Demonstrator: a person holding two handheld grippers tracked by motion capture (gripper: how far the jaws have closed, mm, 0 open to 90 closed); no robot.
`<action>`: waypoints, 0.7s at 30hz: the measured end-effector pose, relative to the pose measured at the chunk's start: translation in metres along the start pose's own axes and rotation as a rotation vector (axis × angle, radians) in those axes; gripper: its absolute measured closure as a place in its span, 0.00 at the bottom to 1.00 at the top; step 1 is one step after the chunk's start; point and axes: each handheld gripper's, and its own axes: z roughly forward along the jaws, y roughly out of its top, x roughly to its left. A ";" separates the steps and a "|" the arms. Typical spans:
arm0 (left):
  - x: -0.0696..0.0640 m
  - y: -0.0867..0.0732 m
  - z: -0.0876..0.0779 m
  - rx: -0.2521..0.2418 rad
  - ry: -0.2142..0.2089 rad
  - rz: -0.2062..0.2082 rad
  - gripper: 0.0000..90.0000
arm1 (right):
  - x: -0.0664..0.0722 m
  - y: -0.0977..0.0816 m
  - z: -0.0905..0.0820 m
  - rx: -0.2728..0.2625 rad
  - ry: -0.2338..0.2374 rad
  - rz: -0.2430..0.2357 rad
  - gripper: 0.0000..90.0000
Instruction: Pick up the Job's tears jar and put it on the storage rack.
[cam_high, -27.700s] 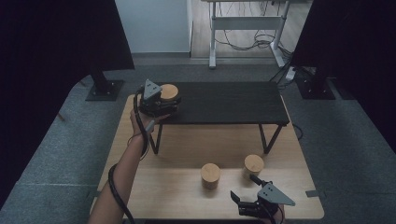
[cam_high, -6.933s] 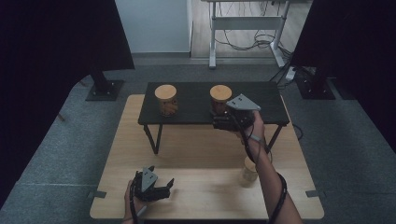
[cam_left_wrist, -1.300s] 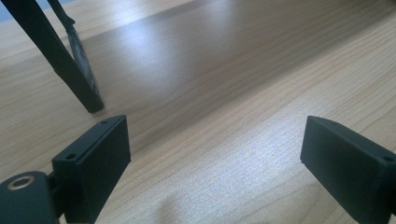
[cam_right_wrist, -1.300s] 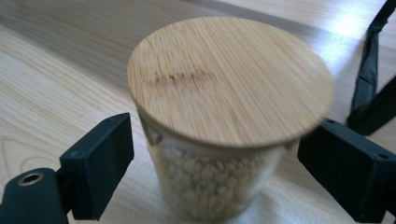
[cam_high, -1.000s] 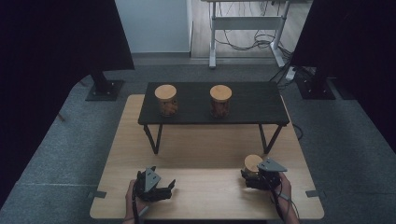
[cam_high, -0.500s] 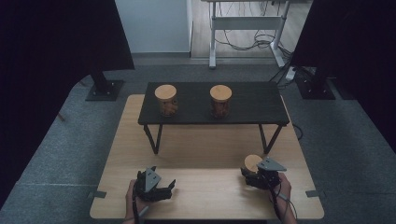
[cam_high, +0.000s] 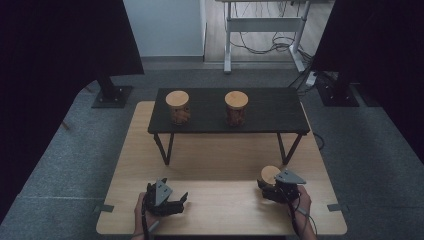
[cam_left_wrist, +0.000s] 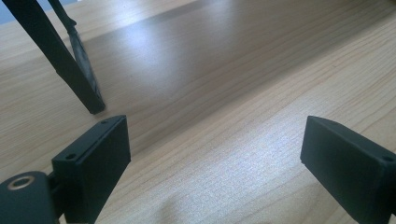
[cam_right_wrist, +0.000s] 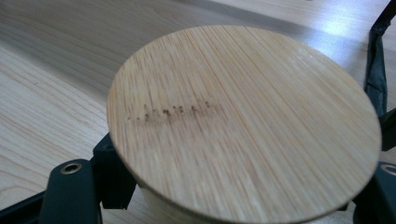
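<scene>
A jar with a round bamboo lid (cam_high: 270, 174) stands on the wooden table (cam_high: 225, 165) at the front right. My right gripper (cam_high: 267, 185) is shut on it. In the right gripper view the lid (cam_right_wrist: 243, 121) spreads over both black fingers (cam_right_wrist: 112, 182), which press on the jar's sides just under it. Two more jars with the same kind of lid stand on the low black table (cam_high: 270, 112), one at its left (cam_high: 178, 106) and one near its middle (cam_high: 236, 107). At the front left my left gripper (cam_high: 180, 204) rests low over the wood, open (cam_left_wrist: 215, 154), with nothing between its fingers.
The black table's legs (cam_high: 165, 150) stand on the wooden table between me and the far jars; one leg (cam_left_wrist: 77, 79) is close ahead of the left gripper. Dark curtains and stand bases flank the table on grey carpet.
Since about seven seconds ago the right gripper has come back from the black table, leaving a jar there, and now sits at the front-right jar. Nothing visibly moves in the last second.
</scene>
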 end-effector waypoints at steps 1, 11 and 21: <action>0.000 0.000 0.000 0.000 0.000 0.000 0.09 | 0.000 0.000 0.000 -0.002 0.004 0.005 0.27; 0.000 0.000 0.000 0.000 0.001 0.001 0.09 | 0.000 0.005 -0.011 -0.043 0.009 0.026 0.28; 0.001 0.000 -0.001 -0.001 0.002 0.002 0.09 | 0.006 0.009 -0.024 -0.070 0.021 0.019 0.28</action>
